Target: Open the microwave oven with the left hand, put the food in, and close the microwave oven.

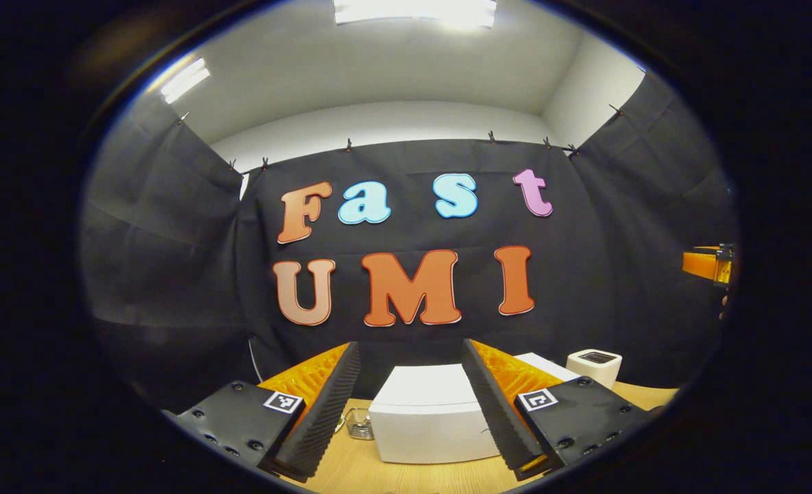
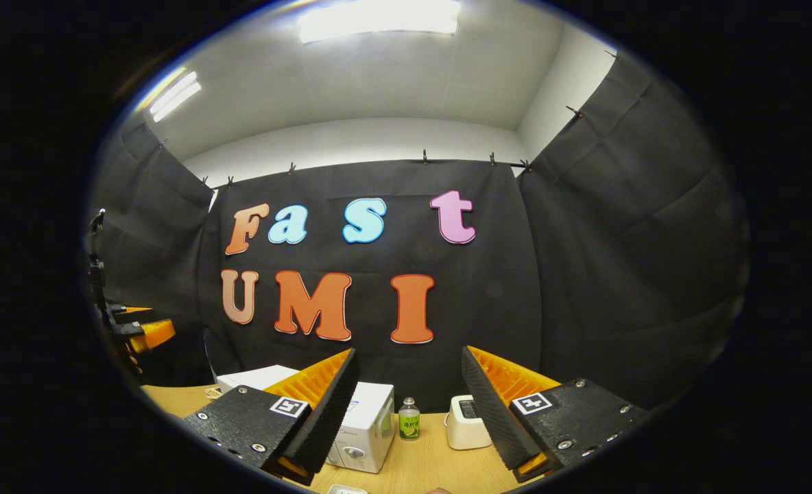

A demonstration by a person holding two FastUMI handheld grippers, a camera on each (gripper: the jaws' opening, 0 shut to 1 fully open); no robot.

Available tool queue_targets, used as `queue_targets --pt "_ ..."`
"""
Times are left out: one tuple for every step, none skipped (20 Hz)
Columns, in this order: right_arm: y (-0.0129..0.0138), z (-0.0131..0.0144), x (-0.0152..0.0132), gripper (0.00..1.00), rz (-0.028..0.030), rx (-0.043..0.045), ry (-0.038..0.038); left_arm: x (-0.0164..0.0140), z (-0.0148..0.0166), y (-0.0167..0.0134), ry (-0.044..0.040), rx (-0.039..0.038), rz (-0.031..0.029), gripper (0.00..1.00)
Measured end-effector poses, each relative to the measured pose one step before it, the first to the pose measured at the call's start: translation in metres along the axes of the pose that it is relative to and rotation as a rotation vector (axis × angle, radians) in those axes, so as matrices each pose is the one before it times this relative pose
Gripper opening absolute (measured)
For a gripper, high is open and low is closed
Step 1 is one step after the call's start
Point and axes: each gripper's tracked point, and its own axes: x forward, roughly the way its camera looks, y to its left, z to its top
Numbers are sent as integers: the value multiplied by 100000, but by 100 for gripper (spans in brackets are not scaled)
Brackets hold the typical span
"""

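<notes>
Microwave [image 1: 428,422] shut; both tongs [image 1: 411,405] [image 2: 410,412] spread, empty.

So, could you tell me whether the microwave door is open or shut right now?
Shut: in the right gripper view the microwave door sits flush with its front, and neither gripper touches it.

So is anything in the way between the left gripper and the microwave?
Nothing visible. In the left gripper view the left gripper is open, and the white microwave sits straight ahead between its fingers on the wooden table.
</notes>
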Motion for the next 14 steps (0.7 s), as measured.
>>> queue_targets --pt "-205 -515 -263 92 166 -766 568 -88 -801 -1080 141 -195 -1293 100" --pt "-112 -393 -153 92 106 -977 427 60 -885 -1093 541 -494 -1368 100" --pt "49 -296 -221 92 636 -1622 -62 46 -930 -1199 522 -658 -1680 98" --pt "-69 -243 -251 92 -31 -1708 -487 192 -793 -1032 374 -618 -1594 94" --pt "-198 -255 -385 93 -219 -1669 -446 208 -842 -969 566 -531 -1486 94" --pt "-19 -226 -320 93 -195 -1476 -259 138 -964 -1011 508 -306 -1089 94" --pt "11 -154 -352 93 25 -881 -289 171 -976 -1066 920 -292 -1265 94" --pt "141 -159 -273 92 381 -367 -46 299 -1131 -1187 1308 -111 -1777 98" --pt "177 -109 -198 93 441 131 77 235 -1090 -1188 1229 -529 -1571 94" --pt "47 -106 -270 93 466 320 220 362 -1228 -1072 1467 -518 -1692 94" --pt "-127 -207 -215 93 346 278 137 356 -1258 -915 1761 -408 -1121 94" --pt "-147 -271 -269 93 141 -62 162 365 -1085 -758 1486 -488 -935 94" --pt "-387 -181 -169 93 -333 -57 146 483 -1289 -800 1536 -472 -813 94" --pt "-285 -225 -84 93 -421 -125 279 450 -849 -684 989 -427 -683 94"
